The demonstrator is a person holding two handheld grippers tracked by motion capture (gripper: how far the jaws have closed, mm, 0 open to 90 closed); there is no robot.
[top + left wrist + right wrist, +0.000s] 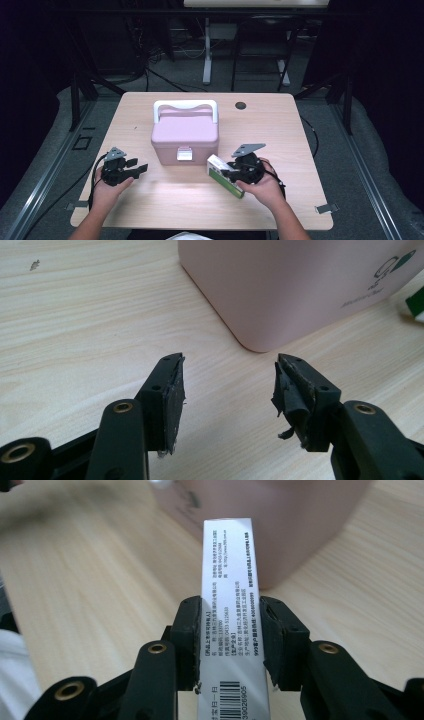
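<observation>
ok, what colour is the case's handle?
White, on the pink case; the handle shows best in the high view.

Pale pink storage box (185,135) with white handle (185,105) and white latch (184,154). Green-and-white carton (223,176), white side panel printed in black text and barcode. Light wood-grain surface (280,125), dark round hole (240,105). Black jaws on right hand-held gripper (229,640), grey plate on top.

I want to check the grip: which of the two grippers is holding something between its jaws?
The right gripper: its jaws press a white and green carton. The left gripper stands open over bare table.
</observation>
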